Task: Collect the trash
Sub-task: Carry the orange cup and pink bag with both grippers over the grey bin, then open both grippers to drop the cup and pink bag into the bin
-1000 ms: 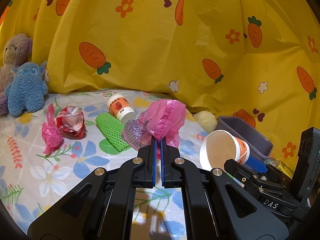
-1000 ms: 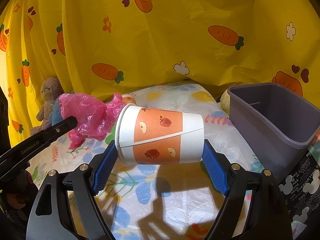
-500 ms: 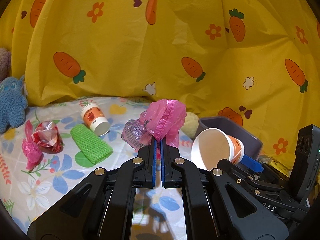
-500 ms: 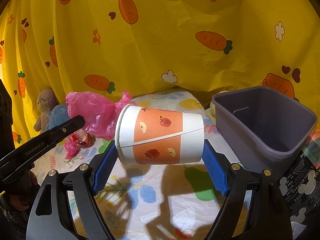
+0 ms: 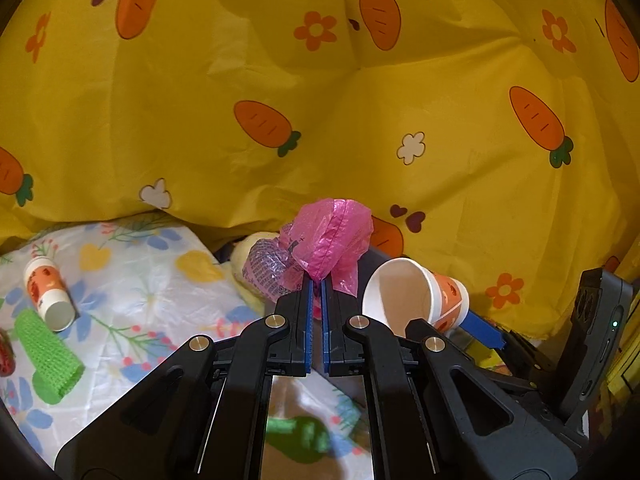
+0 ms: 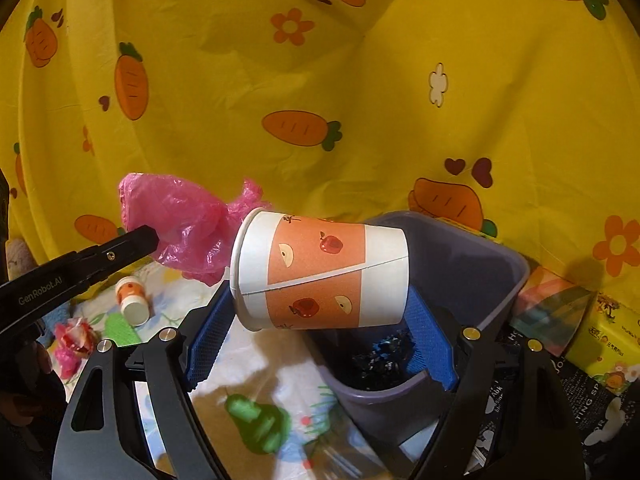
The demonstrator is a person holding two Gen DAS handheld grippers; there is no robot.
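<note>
1. Left wrist view: left gripper (image 5: 316,284) is clenched on a pink plastic bag (image 5: 328,236), held in the air above the sheet's far right corner. A second cup (image 5: 48,294) and green mesh sleeve (image 5: 46,356) lie near the sheet's left edge.
2. Right wrist view: right gripper (image 6: 320,316) grasps a paper cup (image 6: 320,274) sideways, over the near rim of the grey bin (image 6: 460,264). Step looks like drop-off; next move needs to go further over the bin opening, then let go.

Grey bin (image 6: 472,264) half hidden behind paper cup (image 6: 320,272).
</note>
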